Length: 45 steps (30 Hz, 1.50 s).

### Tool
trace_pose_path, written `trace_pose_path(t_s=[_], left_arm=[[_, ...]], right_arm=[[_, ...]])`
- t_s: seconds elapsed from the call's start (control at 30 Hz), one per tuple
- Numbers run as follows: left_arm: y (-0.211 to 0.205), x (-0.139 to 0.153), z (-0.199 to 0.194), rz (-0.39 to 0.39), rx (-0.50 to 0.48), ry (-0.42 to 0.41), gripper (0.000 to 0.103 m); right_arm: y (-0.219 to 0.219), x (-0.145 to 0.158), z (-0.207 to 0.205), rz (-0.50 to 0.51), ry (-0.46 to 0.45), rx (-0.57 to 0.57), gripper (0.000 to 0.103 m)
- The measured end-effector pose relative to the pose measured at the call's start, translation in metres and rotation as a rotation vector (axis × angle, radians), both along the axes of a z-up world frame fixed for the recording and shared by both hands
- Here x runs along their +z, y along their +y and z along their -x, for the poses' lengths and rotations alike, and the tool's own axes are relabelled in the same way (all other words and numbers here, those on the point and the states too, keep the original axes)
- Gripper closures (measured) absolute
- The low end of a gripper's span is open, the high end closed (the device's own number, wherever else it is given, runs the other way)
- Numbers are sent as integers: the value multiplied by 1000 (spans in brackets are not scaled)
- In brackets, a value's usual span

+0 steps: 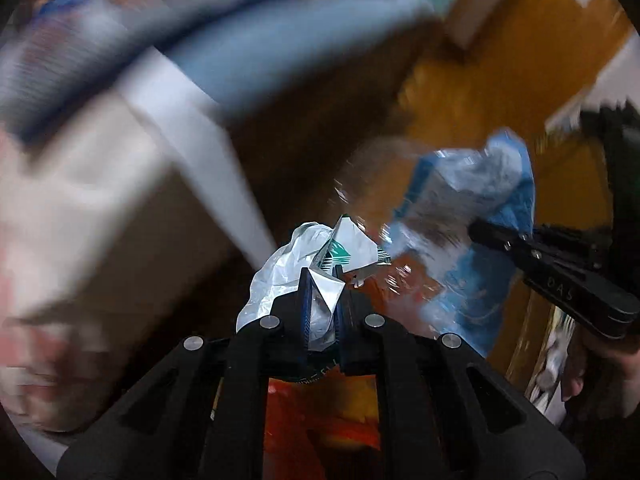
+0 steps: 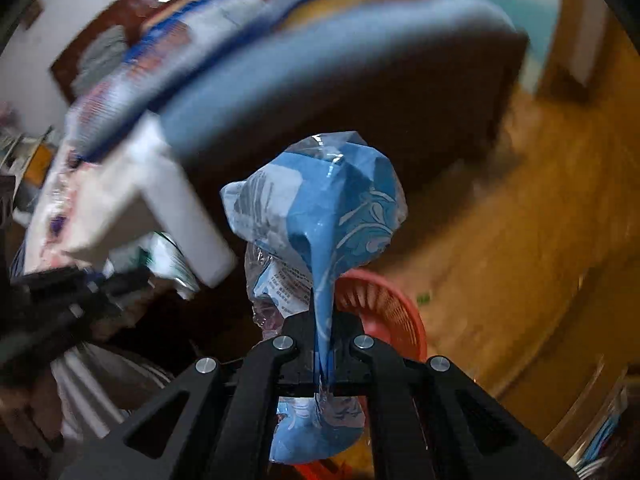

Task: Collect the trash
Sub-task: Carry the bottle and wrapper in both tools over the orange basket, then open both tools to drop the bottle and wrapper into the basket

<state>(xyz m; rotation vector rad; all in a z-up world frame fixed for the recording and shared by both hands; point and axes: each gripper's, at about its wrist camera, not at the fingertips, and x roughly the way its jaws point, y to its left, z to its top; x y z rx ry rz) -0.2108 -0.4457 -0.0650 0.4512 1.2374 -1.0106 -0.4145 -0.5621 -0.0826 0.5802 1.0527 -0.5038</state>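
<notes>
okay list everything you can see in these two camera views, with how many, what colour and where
Crumpled wrapper: one, silver-white with green print, pinched between the left gripper's fingers.
Plastic bag: one, blue with white print, pinched between the right gripper's fingers; also at right of the left wrist view.
Basket: one, red slatted plastic, on the floor just behind the right gripper.
Floor: orange-brown, right side of both views.
Bed or mattress: one, blue edge with patterned cover, blurred, across the top.
White box-like object: one, blurred, left of the bag; what it is I cannot tell.
Left gripper: one, black, shut on the wrapper.
Right gripper: one, black, shut on the bag.
</notes>
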Motion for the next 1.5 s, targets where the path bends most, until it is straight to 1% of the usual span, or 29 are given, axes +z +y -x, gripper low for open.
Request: trace_pose_path(t_s=[0.07,0.1,0.17,0.2,0.27,0.33,0.37,0.43,0.5,0.6,0.67,0.7,0.73,0.77,0.8,0.83,0.87,0.93,1.0,1.03,1.1,1.13,1.17,1.27,1.3,1.37,1.4,1.47,1.5], left_arm=[[-17,-39,16,-74,-52,21,93],[-21,-50,22,-98,-71,8,93],[-31,-80,28,-148,-104,8,93],[-36,-103,30,-198,-120,3,93],[-39,-129,32,-239,-122,6,93],[-38,-158,36,-300,-115,29,93],[-35,-169,37,-312,-111,50,93],[-33,-176,43,-315,-118,60,92],[-34,-181,46,-317,-139,45,92],[-47,-189,42,-319,-128,44,90],[-44,-190,46,-322,-127,31,83],[-50,-187,46,-318,-127,31,73],[-54,-183,45,-313,-125,29,66],[-53,-180,45,-306,-123,24,53],[-52,-178,41,-299,-121,23,47],[-54,-174,38,-294,-118,16,46],[-55,-171,37,-291,-116,5,46],[-54,-162,34,-289,-113,-23,45],[-49,-150,28,-281,-96,-20,41],[-44,-141,23,-278,-81,-18,41],[-35,-121,14,-247,-43,-6,41],[-29,-111,8,-224,-20,3,41],[-24,-99,4,-206,-3,12,41],[-3,-51,-7,-127,33,-9,40],[8,-29,-10,-96,42,-40,38],[30,8,-17,-44,66,-91,35],[47,29,-24,-17,93,-125,35],[79,62,-41,31,150,-173,32],[101,80,-53,55,199,-204,29]], right_arm=[[-6,-30,12,-37,34,-24,100],[-10,-48,18,-57,56,-36,100],[-17,-85,28,-94,99,-60,100],[-22,-109,34,-121,116,-79,100],[-28,-143,40,-167,144,-106,100],[-29,-166,38,-212,158,-131,100],[-32,-174,38,-224,164,-139,100],[-35,-186,40,-245,175,-148,100],[-33,-193,38,-270,186,-166,100],[-33,-196,33,-277,199,-174,97],[-34,-191,31,-260,217,-170,96],[-34,-190,30,-252,220,-170,96],[-32,-184,27,-238,223,-170,95],[-26,-183,21,-223,226,-173,92],[-28,-173,21,-206,223,-177,83],[-28,-171,21,-197,214,-179,62],[-29,-163,22,-182,198,-184,50],[-33,-147,20,-155,186,-190,51],[-36,-124,17,-127,166,-198,52],[-38,-116,17,-117,152,-201,52],[-40,-81,11,-80,103,-197,52],[-44,-75,10,-63,79,-186,52],[-43,-59,5,-44,55,-173,52],[-31,8,-22,28,-53,-90,52],[-29,18,-29,47,-75,-66,52],[-10,65,-58,111,-145,13,52],[-2,78,-68,132,-167,37,52],[23,119,-102,174,-252,114,52],[32,131,-112,183,-279,141,52]])
